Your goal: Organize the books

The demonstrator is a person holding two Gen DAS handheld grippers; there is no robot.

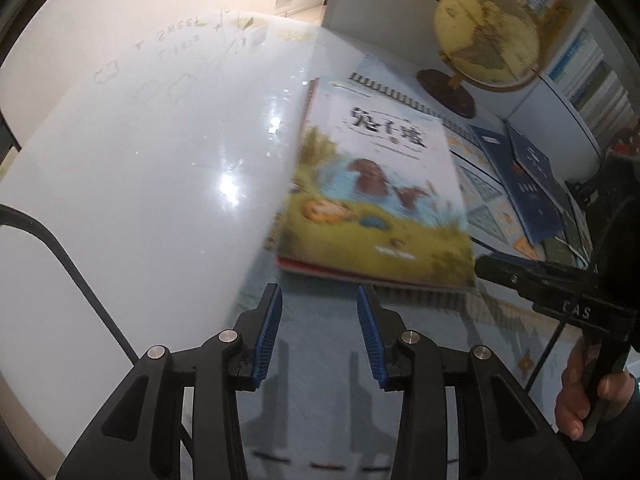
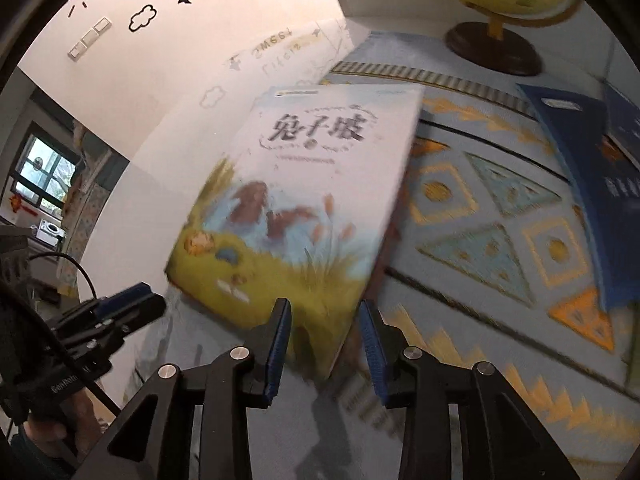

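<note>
A picture book [image 1: 372, 184] lay flat on a patterned mat [image 2: 496, 216] in the middle of the frame, on top of another book. The left gripper [image 1: 319, 332] was partly open near the book's bottom edge — nothing in it. The right gripper [image 2: 326, 344] was partly open too — the book's corner sat between its pads, not squeezed. A globe [image 1: 486, 36] stood at the upper right.

Picture book [image 2: 304, 200] on patterned cloth [image 2: 480, 208], fingers [image 2: 280, 328] parted.

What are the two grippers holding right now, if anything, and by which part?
Nothing. The left gripper and the right gripper are both open with empty fingers; the picture book lies untouched on top of the stack.
</note>
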